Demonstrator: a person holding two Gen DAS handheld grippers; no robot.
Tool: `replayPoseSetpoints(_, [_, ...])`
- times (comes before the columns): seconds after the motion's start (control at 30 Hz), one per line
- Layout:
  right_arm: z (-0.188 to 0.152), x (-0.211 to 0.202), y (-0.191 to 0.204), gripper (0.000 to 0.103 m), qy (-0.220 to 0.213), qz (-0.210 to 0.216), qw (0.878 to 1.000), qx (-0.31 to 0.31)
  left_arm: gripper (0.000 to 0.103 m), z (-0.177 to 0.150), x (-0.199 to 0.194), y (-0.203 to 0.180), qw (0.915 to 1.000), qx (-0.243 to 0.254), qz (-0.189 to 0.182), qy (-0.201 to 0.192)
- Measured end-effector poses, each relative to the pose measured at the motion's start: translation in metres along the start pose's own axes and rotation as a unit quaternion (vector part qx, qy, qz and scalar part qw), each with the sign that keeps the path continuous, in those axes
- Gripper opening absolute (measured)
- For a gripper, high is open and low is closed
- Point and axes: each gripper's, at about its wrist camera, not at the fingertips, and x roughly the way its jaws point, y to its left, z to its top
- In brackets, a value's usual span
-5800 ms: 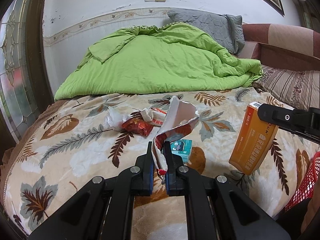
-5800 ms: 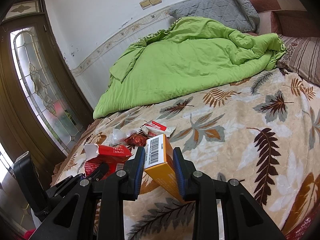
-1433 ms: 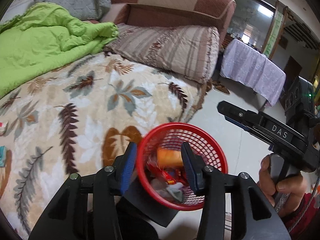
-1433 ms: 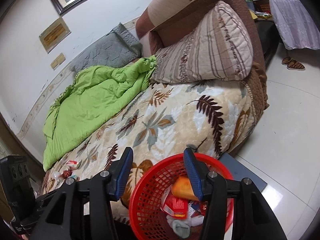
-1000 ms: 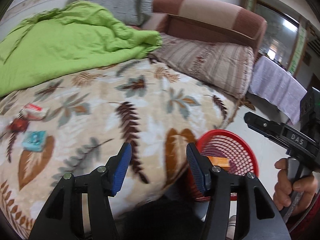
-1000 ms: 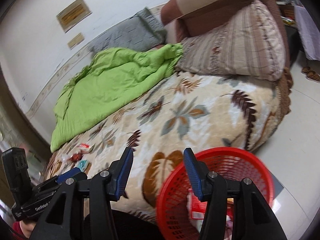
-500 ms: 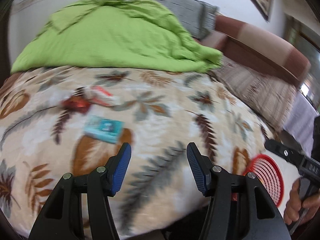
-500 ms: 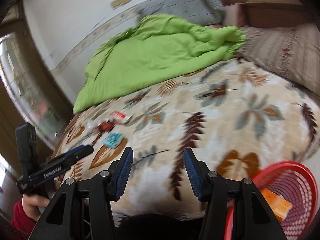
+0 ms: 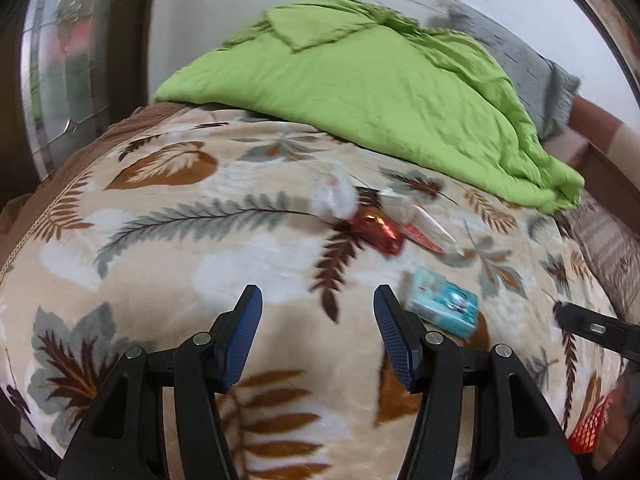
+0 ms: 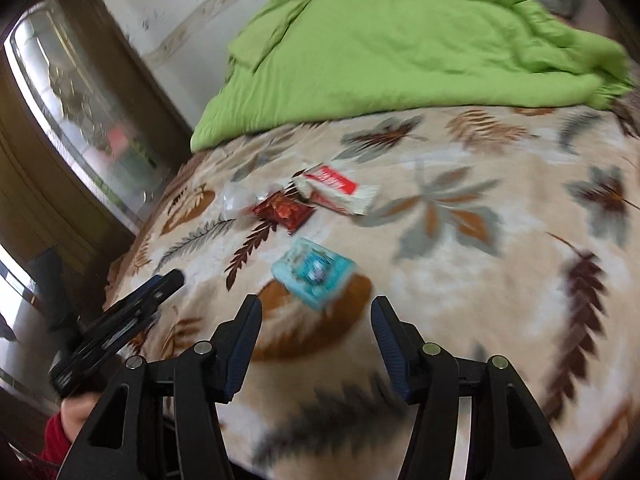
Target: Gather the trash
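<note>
Trash lies on the leaf-patterned blanket [image 9: 160, 264]: a teal packet [image 9: 442, 306] [image 10: 314, 270], a red foil wrapper [image 9: 376, 230] [image 10: 284, 210], a red-and-white wrapper [image 9: 416, 220] [image 10: 338, 186] and a crumpled clear wrapper [image 9: 332, 196] [image 10: 236, 200]. My left gripper [image 9: 318, 326] is open and empty, just left of the teal packet. My right gripper [image 10: 316, 330] is open and empty, just short of the teal packet. Both views are blurred. A bit of the red basket [image 9: 590, 426] shows at the lower right of the left wrist view.
A green quilt [image 9: 360, 76] [image 10: 400, 44] covers the far half of the bed, with a grey pillow [image 9: 528, 68] behind it. A glazed wooden door [image 10: 68, 120] stands to the left. The other gripper's tip shows in each view [image 9: 596, 330] [image 10: 132, 320].
Both grippers dropped their items into the red basket, opened, then swung left from the basket back over the bed. The remaining trash is now close in front of them.
</note>
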Motion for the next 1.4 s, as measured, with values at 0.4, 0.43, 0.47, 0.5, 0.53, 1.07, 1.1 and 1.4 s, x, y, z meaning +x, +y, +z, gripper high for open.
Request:
replayPoseSetpoints(0.4, [0.048,0.122,-0.019,0.061,0.07,0.02,0.997,0.034,0.057,0.005,0.01,0.023,0.9998,-0.019,-0.005,0.009])
replayPoseSetpoints(0.43, [0.045,0.123,-0.018,0.061,0.077,0.029,0.996,0.033,0.057,0.005,0.01,0.023,0.9997,-0.02,-0.006,0.01])
replayPoseSetpoints(0.47, [0.042,0.123,-0.015,0.061,0.079,0.036,0.996,0.028,0.057,0.005,0.01,0.023,0.9997,-0.02,-0.005,0.01])
replayPoseSetpoints(0.5, [0.038,0.121,-0.011,0.061,0.083,0.041,0.996,0.019,0.057,0.005,0.01,0.023,0.9997,-0.02,-0.006,0.01])
replayPoseSetpoints(0.53, [0.034,0.12,-0.006,0.061,0.09,0.045,0.995,0.007,0.057,0.005,0.01,0.023,0.9997,-0.022,-0.006,0.009])
replayPoseSetpoints(1.07, [0.006,0.112,0.035,0.027,0.069,-0.057,0.993,-0.076,0.068,0.035,0.014,0.006,0.9992,-0.023,-0.034,0.004])
replayPoseSetpoints(1.1, [0.007,0.108,0.033,0.024,0.064,-0.058,0.994,-0.068,0.068,0.043,0.021,0.005,0.9984,-0.029,-0.047,0.011])
replayPoseSetpoints(1.4, [0.007,0.072,0.004,0.024,0.026,-0.024,0.999,0.019,0.068,0.092,0.105,0.004,0.9935,-0.07,-0.059,0.068])
